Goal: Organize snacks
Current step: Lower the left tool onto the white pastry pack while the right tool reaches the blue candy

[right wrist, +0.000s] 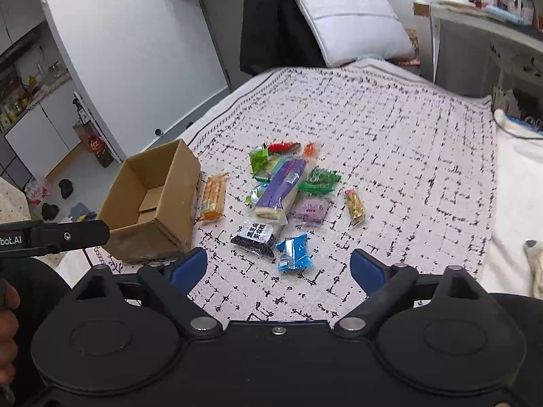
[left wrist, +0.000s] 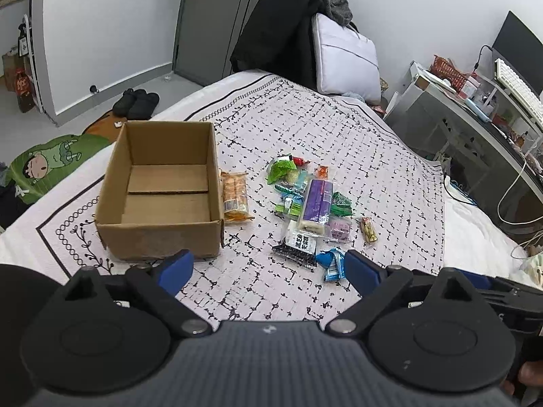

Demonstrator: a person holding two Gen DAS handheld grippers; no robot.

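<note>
An empty cardboard box sits on the patterned bedspread. An orange cracker pack lies against its right side. Further right is a heap of snack packets topped by a long purple pack. Nearest me lie a black packet and a blue packet. A small gold pack lies apart on the right. My left gripper hovers open in front of the box and heap, holding nothing. My right gripper is open too, just short of the blue packet.
A white pillow and a black garment lean at the bed's far end. A cluttered desk stands to the right. Slippers lie on the floor to the left. The other gripper's handle shows at the left of the right wrist view.
</note>
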